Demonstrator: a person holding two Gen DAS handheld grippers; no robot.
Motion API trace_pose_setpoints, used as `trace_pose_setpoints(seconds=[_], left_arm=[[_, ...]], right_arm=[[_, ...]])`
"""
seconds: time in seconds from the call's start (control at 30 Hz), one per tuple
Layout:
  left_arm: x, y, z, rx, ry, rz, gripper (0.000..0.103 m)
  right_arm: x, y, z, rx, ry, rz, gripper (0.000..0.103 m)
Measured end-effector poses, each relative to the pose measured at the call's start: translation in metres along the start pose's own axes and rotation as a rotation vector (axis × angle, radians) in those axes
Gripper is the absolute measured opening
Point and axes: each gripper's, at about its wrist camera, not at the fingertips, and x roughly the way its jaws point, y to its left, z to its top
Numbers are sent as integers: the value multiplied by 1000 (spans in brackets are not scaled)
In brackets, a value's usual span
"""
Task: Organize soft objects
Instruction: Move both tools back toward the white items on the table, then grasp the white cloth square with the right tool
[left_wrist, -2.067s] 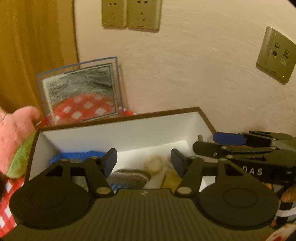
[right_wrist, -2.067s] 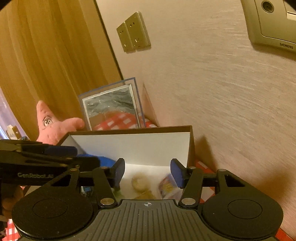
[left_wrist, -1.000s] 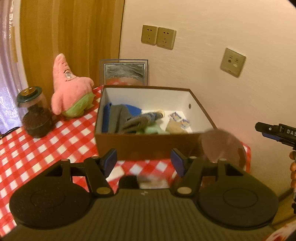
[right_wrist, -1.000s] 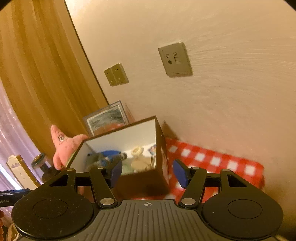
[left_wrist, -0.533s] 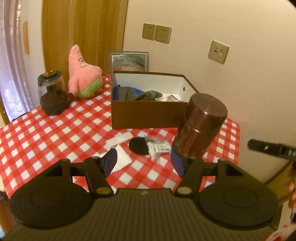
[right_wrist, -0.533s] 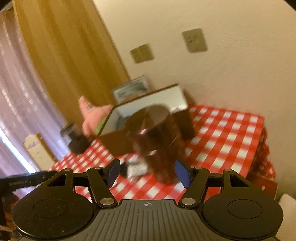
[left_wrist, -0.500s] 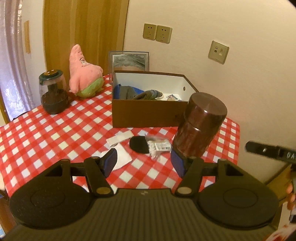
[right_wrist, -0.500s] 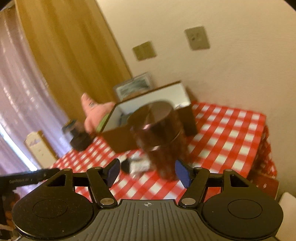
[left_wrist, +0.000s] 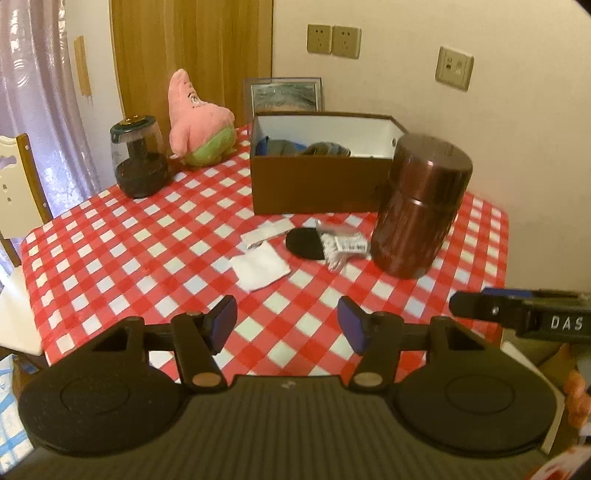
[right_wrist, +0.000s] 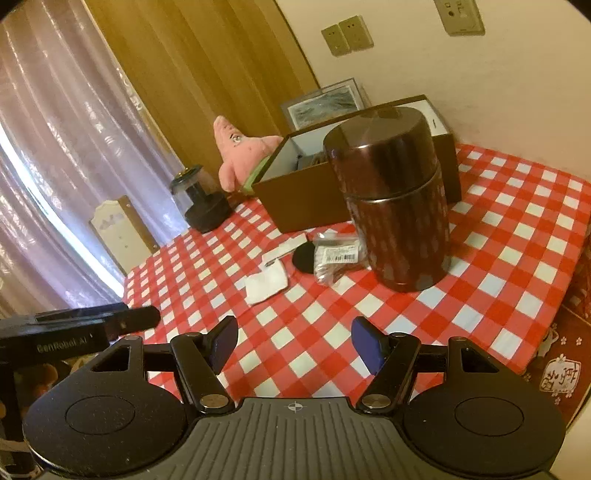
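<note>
Table (left_wrist: 122, 236) in red-white checks, wood-panelled wall (left_wrist: 192, 55) behind

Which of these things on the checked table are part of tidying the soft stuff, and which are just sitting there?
Part of the job:
- brown cardboard box with cloth items inside
- white folded cloth
- black round pad
- clear bagged item
- pink star-shaped plush toy, perhaps

Just lying about:
- dark brown metal canister
- glass jar with dark contents
- framed picture

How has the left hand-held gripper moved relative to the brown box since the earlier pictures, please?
Yes. The left hand-held gripper has pulled back from the brown box: it was over the box's inside, and now the whole box sits far ahead on the checked table.
</note>
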Motion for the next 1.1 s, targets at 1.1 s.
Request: trace_pose_setpoints(seconds=[1.1], left_arm=[[191,151,34,353,170,-333,54]], right_arm=[[215,108,-12,59,-11,-397,68]])
